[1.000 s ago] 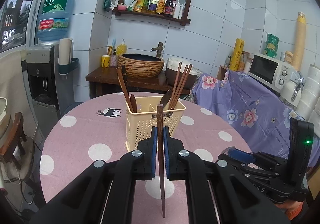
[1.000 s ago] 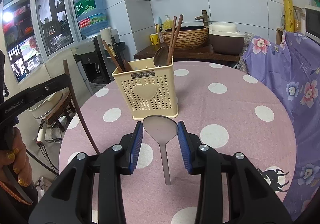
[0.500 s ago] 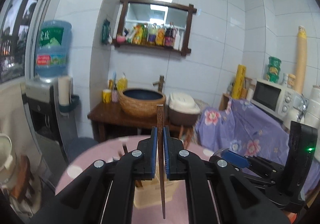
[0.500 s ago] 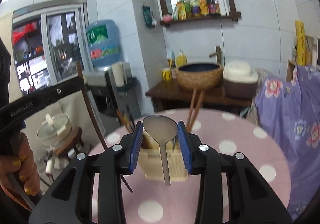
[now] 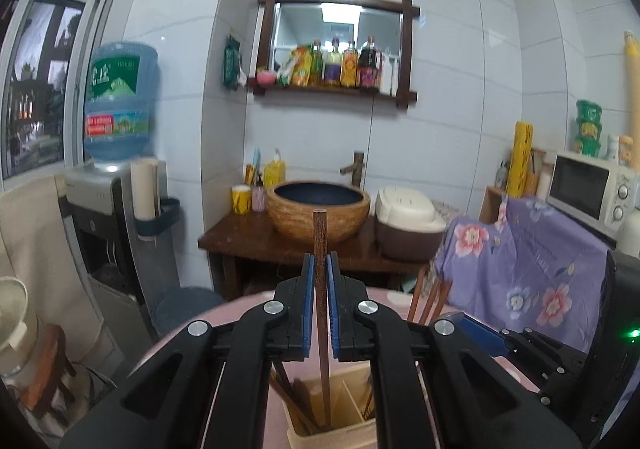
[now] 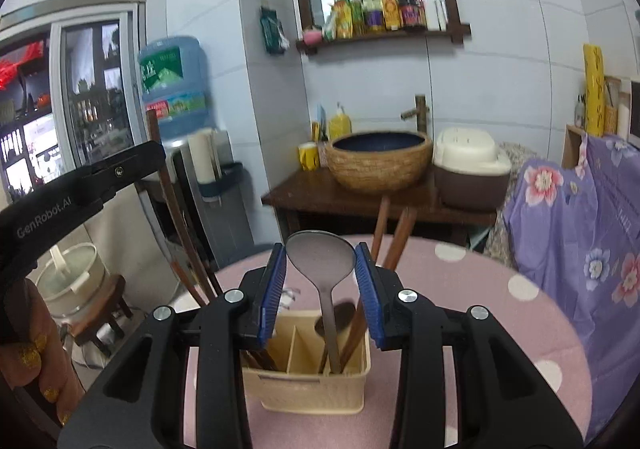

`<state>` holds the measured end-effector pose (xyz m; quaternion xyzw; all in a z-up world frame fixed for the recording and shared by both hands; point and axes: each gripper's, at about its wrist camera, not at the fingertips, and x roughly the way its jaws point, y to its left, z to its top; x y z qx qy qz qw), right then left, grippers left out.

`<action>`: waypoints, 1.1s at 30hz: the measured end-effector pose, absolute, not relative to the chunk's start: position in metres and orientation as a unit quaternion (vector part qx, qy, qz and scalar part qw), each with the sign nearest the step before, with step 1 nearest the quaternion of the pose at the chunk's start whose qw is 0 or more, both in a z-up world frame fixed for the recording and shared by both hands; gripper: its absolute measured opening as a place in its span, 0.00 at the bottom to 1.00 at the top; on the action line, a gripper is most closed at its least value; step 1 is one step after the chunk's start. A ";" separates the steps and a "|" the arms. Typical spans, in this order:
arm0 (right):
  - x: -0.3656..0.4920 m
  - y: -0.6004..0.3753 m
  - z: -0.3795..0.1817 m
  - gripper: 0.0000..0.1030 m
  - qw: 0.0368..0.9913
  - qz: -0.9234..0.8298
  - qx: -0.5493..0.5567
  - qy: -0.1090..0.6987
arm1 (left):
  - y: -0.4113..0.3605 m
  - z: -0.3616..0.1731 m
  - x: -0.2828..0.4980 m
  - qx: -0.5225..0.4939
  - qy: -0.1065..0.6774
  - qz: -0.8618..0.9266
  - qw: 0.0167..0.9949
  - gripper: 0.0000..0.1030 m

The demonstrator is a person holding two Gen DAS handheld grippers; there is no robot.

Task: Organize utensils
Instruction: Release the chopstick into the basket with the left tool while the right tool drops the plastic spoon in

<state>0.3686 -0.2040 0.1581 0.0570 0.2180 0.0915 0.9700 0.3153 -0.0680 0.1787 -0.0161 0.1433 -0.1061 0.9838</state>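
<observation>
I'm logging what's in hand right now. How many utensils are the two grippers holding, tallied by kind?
wooden chopstick: 1, clamped in the left gripper
metal spoon: 1, clamped in the right gripper
Total: 2

Below my left jaws stands the holder (image 5: 334, 431), chopstick (image 5: 320, 249) between them; spoon (image 6: 322, 261) between my right jaws, reaching into it.

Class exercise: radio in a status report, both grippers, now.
Left gripper shut on chopstick; right gripper shut on spoon. Both over caddy. Nothing blocking.
</observation>
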 end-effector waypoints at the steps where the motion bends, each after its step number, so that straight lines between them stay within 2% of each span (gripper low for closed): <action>1: 0.369 -0.202 0.150 0.35 0.969 0.089 0.052 0.223 | -0.068 0.169 0.316 -0.016 0.150 -0.106 0.983 0.07; 11: 0.369 -0.200 0.101 0.35 0.963 0.074 0.044 0.257 | -0.060 0.119 0.330 -0.028 0.202 -0.095 0.974 0.07; 13: 0.373 -0.200 0.096 0.27 0.961 0.072 0.041 0.263 | -0.061 0.119 0.330 -0.026 0.204 -0.096 0.974 0.04; 16: 0.373 -0.202 0.092 0.28 0.961 0.068 0.048 0.262 | -0.062 0.119 0.327 -0.022 0.205 -0.100 0.973 0.04; 18: 0.370 -0.204 0.092 0.29 0.963 0.072 0.050 0.254 | -0.061 0.118 0.324 -0.020 0.203 -0.103 0.974 0.04; 22: 0.349 -0.207 0.097 0.48 0.970 0.070 0.042 0.230 | -0.060 0.119 0.310 -0.016 0.199 -0.112 0.973 0.04; 23: 0.340 -0.208 0.098 0.49 0.972 0.067 0.041 0.223 | -0.059 0.118 0.305 -0.015 0.196 -0.116 0.974 0.04; 24: 0.333 -0.210 0.099 0.53 0.973 0.064 0.038 0.217 | -0.058 0.118 0.300 -0.012 0.192 -0.118 0.974 0.08; 26: 0.314 -0.213 0.100 0.65 0.977 0.051 0.028 0.205 | -0.055 0.114 0.286 -0.003 0.182 -0.114 0.977 0.31; 27: 0.303 -0.215 0.099 0.73 0.979 0.042 0.023 0.200 | -0.051 0.110 0.277 -0.002 0.175 -0.110 0.978 0.51; 28: 0.294 -0.218 0.098 0.77 0.980 0.034 0.018 0.198 | -0.047 0.107 0.268 -0.003 0.167 -0.107 0.980 0.60; 29: 0.281 -0.221 0.094 0.79 0.980 0.031 0.013 0.197 | -0.043 0.102 0.259 -0.004 0.161 -0.106 0.981 0.62; 31: 0.257 -0.226 0.087 0.88 0.980 0.028 0.003 0.195 | -0.035 0.093 0.239 -0.002 0.154 -0.103 0.983 0.74; 33: 0.231 -0.234 0.077 0.92 0.982 0.012 -0.007 0.190 | -0.025 0.080 0.214 -0.006 0.148 -0.099 0.984 0.83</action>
